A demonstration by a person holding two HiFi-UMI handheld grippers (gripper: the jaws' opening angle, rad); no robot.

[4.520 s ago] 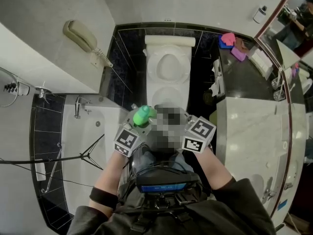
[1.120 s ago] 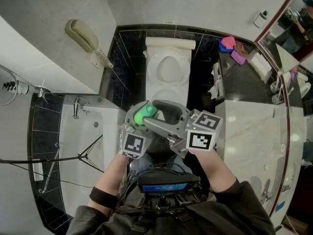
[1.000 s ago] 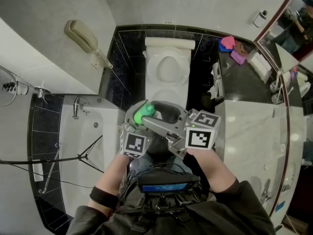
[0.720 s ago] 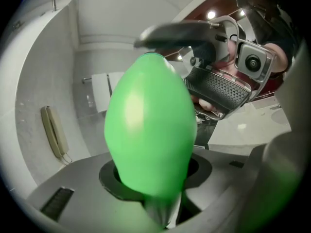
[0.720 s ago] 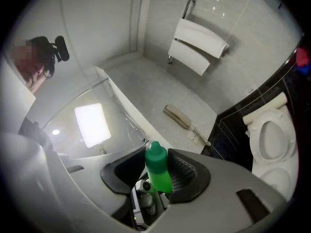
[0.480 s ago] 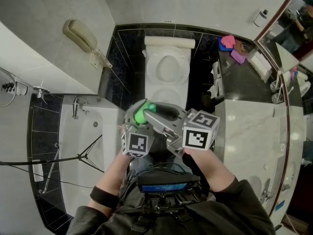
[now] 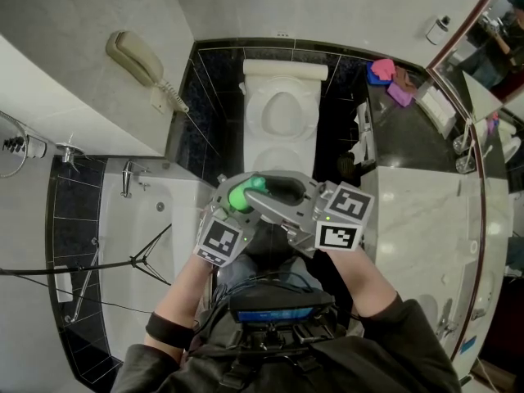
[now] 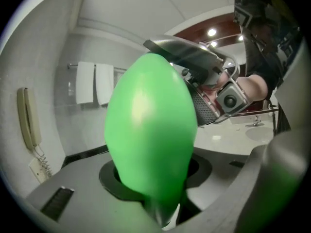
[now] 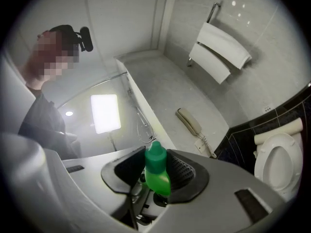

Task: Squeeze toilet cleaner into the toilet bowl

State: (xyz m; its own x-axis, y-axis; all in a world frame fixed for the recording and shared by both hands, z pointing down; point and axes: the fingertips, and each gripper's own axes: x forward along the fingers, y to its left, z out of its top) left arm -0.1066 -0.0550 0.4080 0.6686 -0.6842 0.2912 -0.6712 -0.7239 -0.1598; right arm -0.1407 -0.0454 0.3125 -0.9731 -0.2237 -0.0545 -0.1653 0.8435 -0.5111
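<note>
The left claw [image 7: 236, 205] clamps the green bottle [image 8: 150, 130] in mid-air short of the toilet bowl [image 7: 283, 113], and the right claw [image 9: 156, 174] has just closed onto its cap [image 9: 155, 157], likely to unscrew it.

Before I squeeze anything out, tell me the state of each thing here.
Left gripper: shut on the green bottle.
Right gripper: jaws have just been closing, now on the bottle cap.
Bottle cap: on the bottle, not removed.
Toilet: bowl looks uncovered.
Wall phone: handset on its cradle.
</note>
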